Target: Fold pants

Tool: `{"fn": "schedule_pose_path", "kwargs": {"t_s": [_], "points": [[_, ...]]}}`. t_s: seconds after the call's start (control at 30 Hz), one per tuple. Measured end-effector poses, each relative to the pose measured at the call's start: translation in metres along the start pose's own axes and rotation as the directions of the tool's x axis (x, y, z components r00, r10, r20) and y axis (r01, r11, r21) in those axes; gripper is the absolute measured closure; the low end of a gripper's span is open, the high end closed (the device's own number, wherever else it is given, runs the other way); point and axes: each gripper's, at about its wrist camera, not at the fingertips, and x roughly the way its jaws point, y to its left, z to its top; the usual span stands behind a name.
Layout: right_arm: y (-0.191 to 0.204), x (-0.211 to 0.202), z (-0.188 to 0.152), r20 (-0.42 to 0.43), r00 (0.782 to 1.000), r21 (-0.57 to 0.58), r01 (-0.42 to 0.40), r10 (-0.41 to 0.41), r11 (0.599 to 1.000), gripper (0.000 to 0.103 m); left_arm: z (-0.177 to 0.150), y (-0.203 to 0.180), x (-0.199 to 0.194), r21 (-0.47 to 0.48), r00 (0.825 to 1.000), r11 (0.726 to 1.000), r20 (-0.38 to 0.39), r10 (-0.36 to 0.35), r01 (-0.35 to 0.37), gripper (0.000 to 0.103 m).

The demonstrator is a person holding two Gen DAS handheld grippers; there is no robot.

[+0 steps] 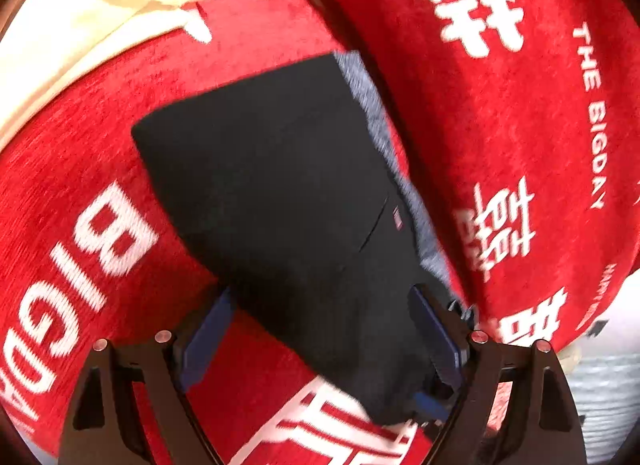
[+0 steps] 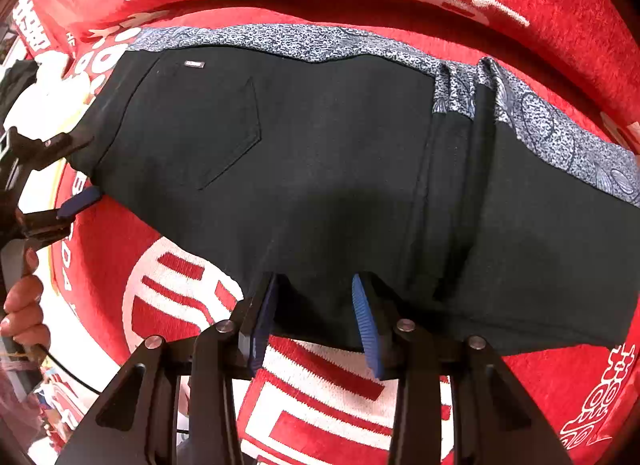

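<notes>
Black pants with a blue-grey patterned strip along the far edge lie on a red cloth; a back pocket faces up. In the left wrist view the pants stretch away from me. My left gripper is open, its fingers straddling the near end of the pants. It also shows in the right wrist view at the pants' left end. My right gripper is partly open, with the near pants edge between its blue pads.
The red cloth with large white lettering covers the surface and a raised back part. A cream fabric lies at the far left. A hand holds the left tool.
</notes>
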Motion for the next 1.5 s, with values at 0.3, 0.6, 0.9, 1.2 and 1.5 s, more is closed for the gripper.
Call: {"fn": "schedule_pose_path", "kwargs": {"t_s": [0.3, 0.6, 0.9, 1.2, 1.5], "points": [[0.000, 0.000, -0.001, 0.012, 1.000, 0.002, 0.006, -0.006, 1.000, 0.061, 0.013, -0.006, 0.003, -0.046, 0.993, 0.995, 0.080, -0.086, 0.090, 0.015], [0.002, -0.003, 0.000, 0.006, 1.000, 0.002, 0.002, -0.002, 1.000, 0.061, 0.019, -0.030, 0.022, 0.054, 0.987, 0.988, 0.083, 0.139, -0.144, 0.030], [-0.010, -0.060, 0.038, 0.062, 0.986, 0.045, -0.158, 0.155, 0.986, 0.034, -0.036, -0.122, 0.031, 0.534, 0.847, 0.658, 0.373, 0.379, -0.530, 0.069], [0.062, -0.092, 0.153, -0.075, 0.930, -0.109, -0.368, 0.361, 0.924, 0.021, -0.092, -0.155, 0.048, 0.706, 0.770, 0.317, 0.530, 0.355, -0.633, 0.069], [0.143, -0.020, 0.194, -0.335, 0.916, -0.240, -0.307, 0.219, 0.921, 0.021, -0.092, -0.148, 0.045, 0.701, 0.764, 0.315, 0.533, 0.364, -0.640, 0.069]]}}
